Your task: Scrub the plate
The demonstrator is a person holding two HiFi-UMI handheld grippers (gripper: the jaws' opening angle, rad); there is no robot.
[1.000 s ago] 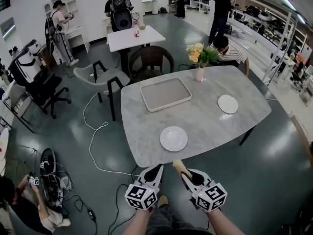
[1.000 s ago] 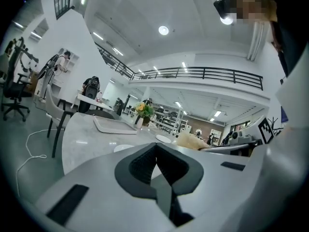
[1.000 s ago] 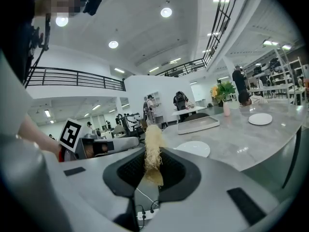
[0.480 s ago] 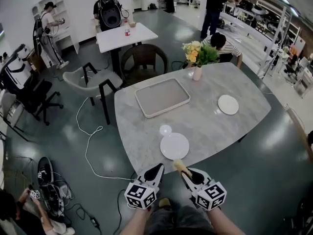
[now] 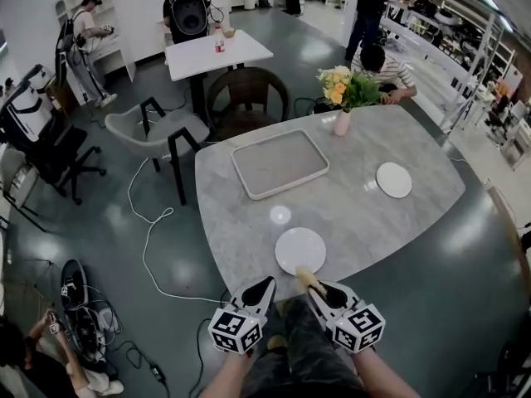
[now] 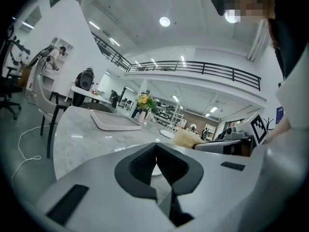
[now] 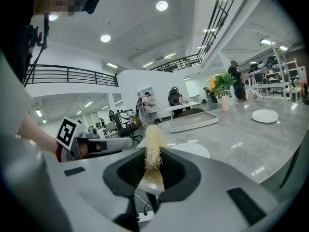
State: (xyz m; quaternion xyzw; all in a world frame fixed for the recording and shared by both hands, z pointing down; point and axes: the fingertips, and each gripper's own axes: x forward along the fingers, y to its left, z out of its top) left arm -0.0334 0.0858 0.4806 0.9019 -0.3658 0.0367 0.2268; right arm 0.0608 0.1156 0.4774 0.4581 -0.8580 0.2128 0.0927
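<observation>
The plate (image 5: 300, 249) sits at the near edge of the table (image 5: 241, 222), right in front of you. Your right gripper (image 5: 319, 295) is clamped on a straw-coloured scrubber (image 5: 305, 280) hovering just short of it, and your left gripper (image 5: 262, 288) is pinched closed on nothing. Looks like you're on the approach, so next you'd lower the scrubber onto the plate

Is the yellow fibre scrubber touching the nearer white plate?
Apart. Right gripper view: the yellow fibre scrubber hangs in air, clear of the nearer white plate.

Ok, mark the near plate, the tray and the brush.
near plate (image 5: 300, 250): head view, its centre.
tray (image 5: 280, 164): head view, its bare middle.
brush (image 7: 153, 144): right gripper view, its pale bristles.
</observation>
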